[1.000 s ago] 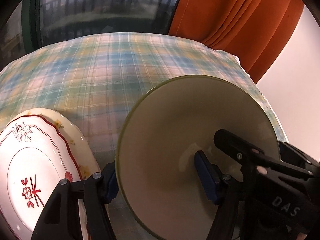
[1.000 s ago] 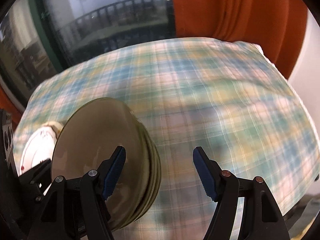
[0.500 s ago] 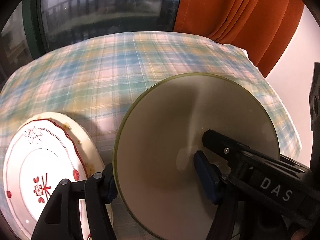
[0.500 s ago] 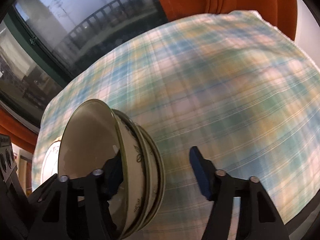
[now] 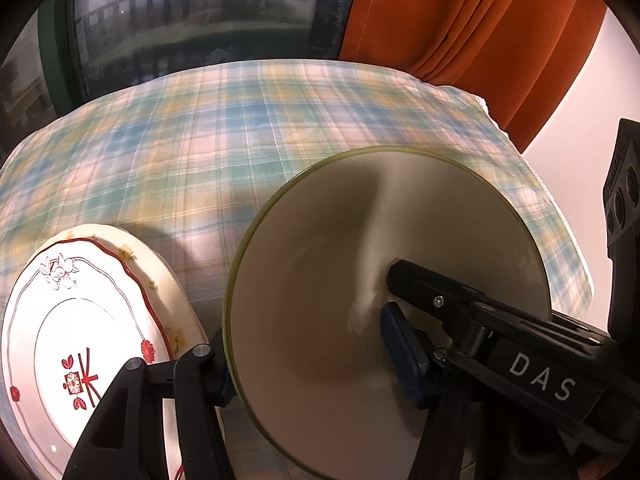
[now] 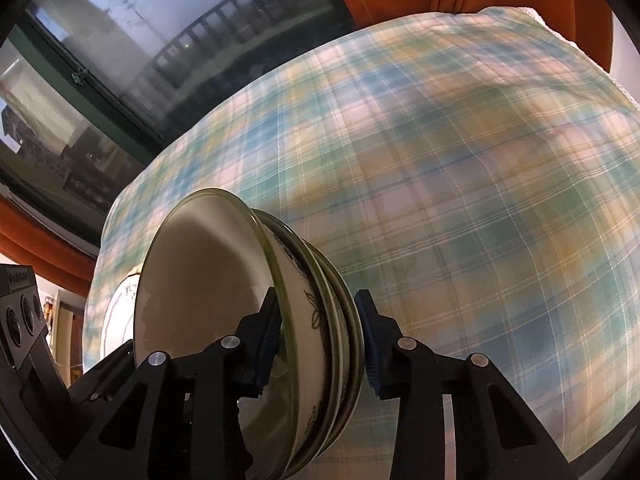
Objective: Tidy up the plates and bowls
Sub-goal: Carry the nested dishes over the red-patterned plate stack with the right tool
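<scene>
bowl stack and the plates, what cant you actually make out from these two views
- Bowl stack, right wrist view: the count is unclear; the rims overlap and the right gripper covers them.
- Bowl undersides and table contact: hidden in both views.
- Flowered plates, left wrist view: cut off by the frame edge and the left gripper, so how many are stacked is unclear.
- Plaid tablecloth: blurred.

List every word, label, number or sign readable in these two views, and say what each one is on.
"DAS": white letters on the black body of the right tool, seen in the left wrist view.
A small label on top of the black left tool body at the left edge of the right wrist view: too blurred to read.
The plates and bowls carry only flower patterns, no text.
</scene>
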Tool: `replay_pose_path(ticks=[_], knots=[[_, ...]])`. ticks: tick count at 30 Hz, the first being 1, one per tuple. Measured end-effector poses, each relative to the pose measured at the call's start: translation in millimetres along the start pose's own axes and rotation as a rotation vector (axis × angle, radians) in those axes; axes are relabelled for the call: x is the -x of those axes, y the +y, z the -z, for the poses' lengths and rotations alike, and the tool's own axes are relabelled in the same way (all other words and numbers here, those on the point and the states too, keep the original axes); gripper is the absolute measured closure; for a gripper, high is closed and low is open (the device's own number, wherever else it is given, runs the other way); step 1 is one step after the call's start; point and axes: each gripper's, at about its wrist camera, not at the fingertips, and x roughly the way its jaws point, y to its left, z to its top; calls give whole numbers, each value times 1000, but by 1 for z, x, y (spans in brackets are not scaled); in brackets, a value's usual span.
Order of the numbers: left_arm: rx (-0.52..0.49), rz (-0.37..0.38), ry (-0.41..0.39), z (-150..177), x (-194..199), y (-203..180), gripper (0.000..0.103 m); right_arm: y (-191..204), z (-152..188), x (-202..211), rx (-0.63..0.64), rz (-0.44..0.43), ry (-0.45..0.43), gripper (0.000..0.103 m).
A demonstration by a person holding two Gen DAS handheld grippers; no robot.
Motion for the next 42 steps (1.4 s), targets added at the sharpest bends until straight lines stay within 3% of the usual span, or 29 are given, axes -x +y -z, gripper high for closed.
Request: replay_pose_path(ticks=[7, 27, 42], knots=[[14, 39, -11, 5, 9, 4, 43, 6, 5, 10, 1, 34, -24, 63], [44, 75, -213, 23, 86, 27, 43, 63, 25, 69, 83, 10, -186, 63], [144, 24, -277, 38, 117, 88, 43, 124, 30, 55, 193, -42, -167, 63]])
